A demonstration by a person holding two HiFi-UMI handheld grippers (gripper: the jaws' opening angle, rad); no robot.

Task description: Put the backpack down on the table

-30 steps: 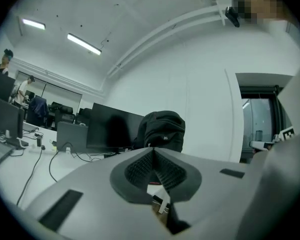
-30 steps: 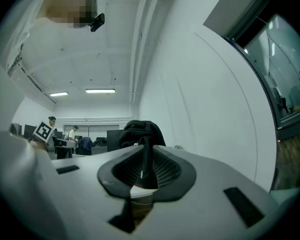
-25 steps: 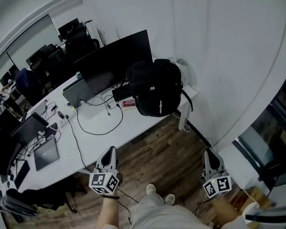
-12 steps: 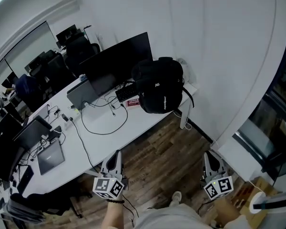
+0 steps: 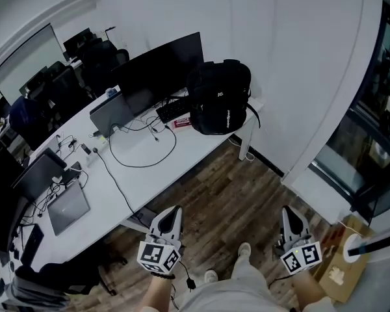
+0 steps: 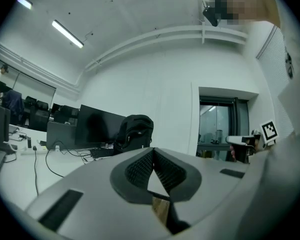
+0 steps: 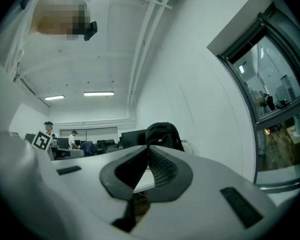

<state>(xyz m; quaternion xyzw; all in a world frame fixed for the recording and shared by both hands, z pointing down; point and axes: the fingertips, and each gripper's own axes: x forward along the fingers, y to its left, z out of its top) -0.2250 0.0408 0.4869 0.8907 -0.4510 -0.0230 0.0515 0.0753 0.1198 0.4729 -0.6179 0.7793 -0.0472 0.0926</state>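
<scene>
A black backpack (image 5: 220, 98) stands upright on the right end of a long white table (image 5: 143, 171), against the wall. It also shows far off in the left gripper view as the backpack (image 6: 135, 132) and in the right gripper view as the backpack (image 7: 162, 134). My left gripper (image 5: 172, 214) and right gripper (image 5: 290, 218) are low in the head view, over the wooden floor, well back from the table. Both are shut with nothing between their pads. In the left gripper view the left gripper (image 6: 153, 151) points level toward the backpack, and the right gripper (image 7: 148, 149) does too.
A large dark monitor (image 5: 157, 70), a keyboard (image 5: 171, 109), laptops (image 5: 67, 207) and loose cables (image 5: 140, 153) lie on the table. Office chairs (image 5: 26, 112) stand behind it. A white wall and a window (image 5: 377, 116) are at the right; a cardboard box (image 5: 341, 268) sits on the floor.
Both grippers and the person have backed away from the table across the floor. The backpack stays standing on the table and looks smaller and farther off.
</scene>
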